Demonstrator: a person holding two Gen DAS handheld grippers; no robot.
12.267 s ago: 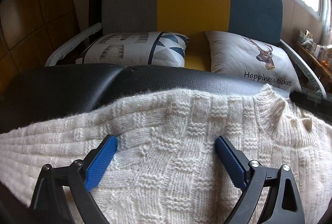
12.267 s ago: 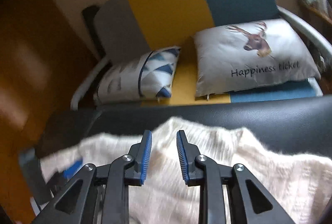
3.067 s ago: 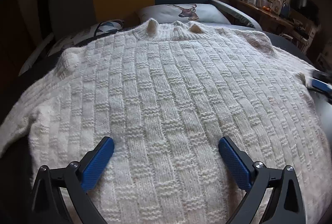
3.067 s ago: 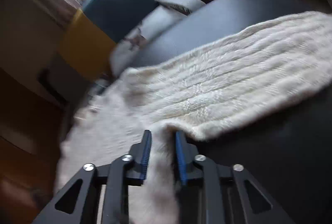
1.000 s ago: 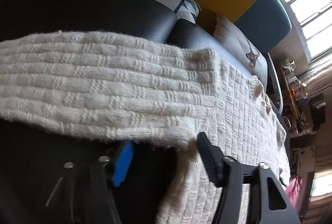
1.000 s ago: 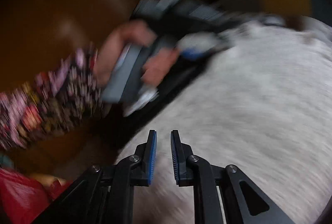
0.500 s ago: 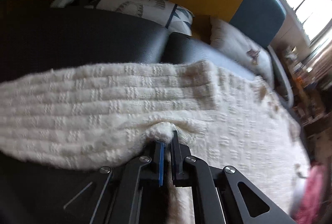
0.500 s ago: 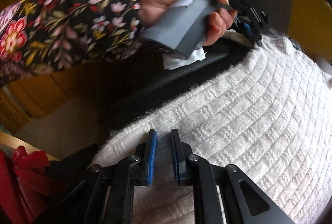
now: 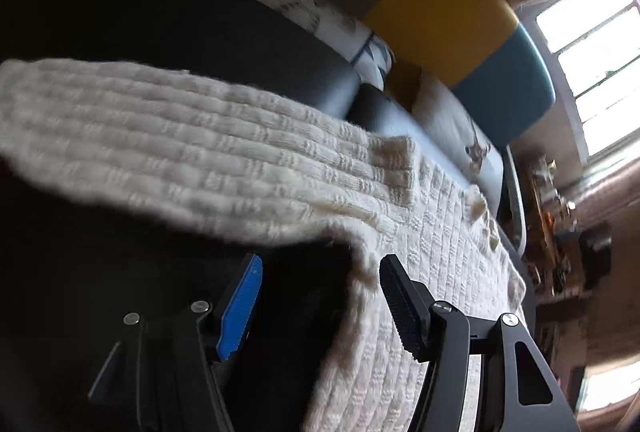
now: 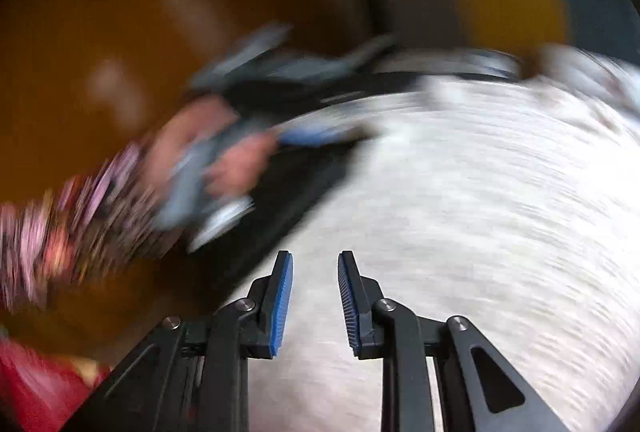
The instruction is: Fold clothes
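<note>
Your left gripper [image 9: 320,296] spread wide at the cream sweater's [image 9: 224,168] armpit, holding nothing, your right gripper [image 10: 315,302] narrowly parted, empty, over blurred knit

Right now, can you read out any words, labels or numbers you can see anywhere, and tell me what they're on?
No readable text in either view.
Deer cushion: any print on it is too blurred to read.
White sweater: no label showing.
Right wrist view: motion-blurred throughout.
</note>
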